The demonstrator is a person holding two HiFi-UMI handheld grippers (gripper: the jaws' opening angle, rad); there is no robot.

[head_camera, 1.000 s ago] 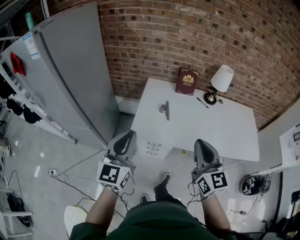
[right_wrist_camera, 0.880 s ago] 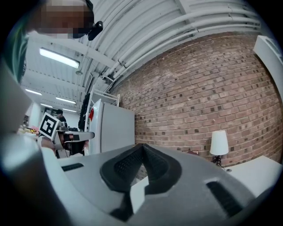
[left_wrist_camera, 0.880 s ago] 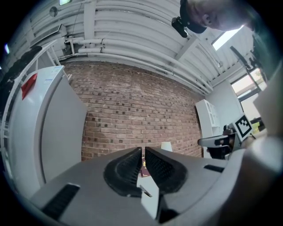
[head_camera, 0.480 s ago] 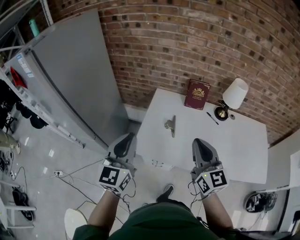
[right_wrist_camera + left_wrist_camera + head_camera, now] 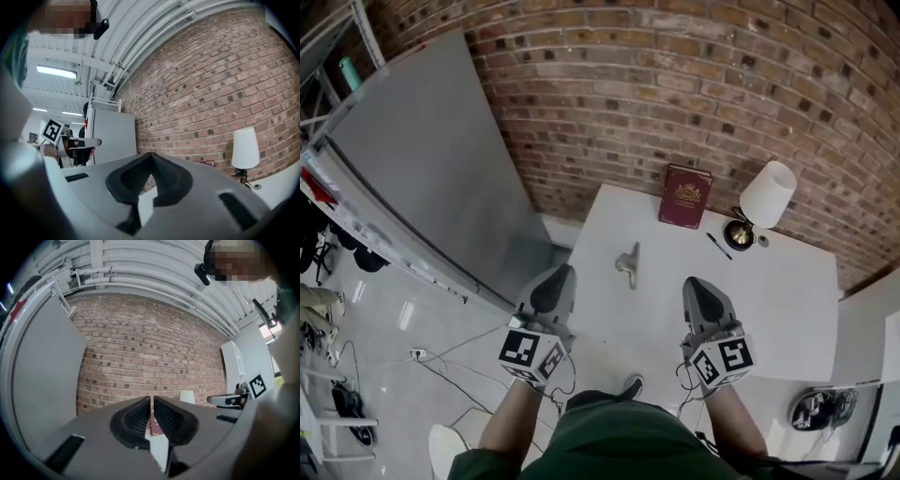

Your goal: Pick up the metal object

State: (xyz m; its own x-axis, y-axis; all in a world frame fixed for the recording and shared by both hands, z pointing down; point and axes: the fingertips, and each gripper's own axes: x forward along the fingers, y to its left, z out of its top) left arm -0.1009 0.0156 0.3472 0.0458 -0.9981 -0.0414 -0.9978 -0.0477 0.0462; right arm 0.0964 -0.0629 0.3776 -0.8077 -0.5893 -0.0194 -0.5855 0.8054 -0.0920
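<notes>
The metal object [image 5: 628, 264], a small grey clip-like piece, lies on the white table [image 5: 769, 300] near its left side. Both grippers point level toward the brick wall, held by the person at the table's front edge. My left gripper [image 5: 555, 281] is shut and empty, to the left of the metal object and nearer to me. My right gripper [image 5: 698, 291] is to its right, also shut with nothing in it. In the left gripper view the jaws of the left gripper [image 5: 152, 399] stand together. In the right gripper view the right gripper [image 5: 151, 154] has its tips meeting.
A dark red book [image 5: 685, 196] leans at the table's back edge against the brick wall. Beside it stand a white-shaded lamp [image 5: 766, 197] and a pen [image 5: 719, 246]. A tall grey cabinet [image 5: 422, 178] stands to the left. Cables lie on the floor [image 5: 412, 354].
The person has stepped toward the table. It now lies closer under both grippers, which have come forward together to its front edge. Both stay shut.
</notes>
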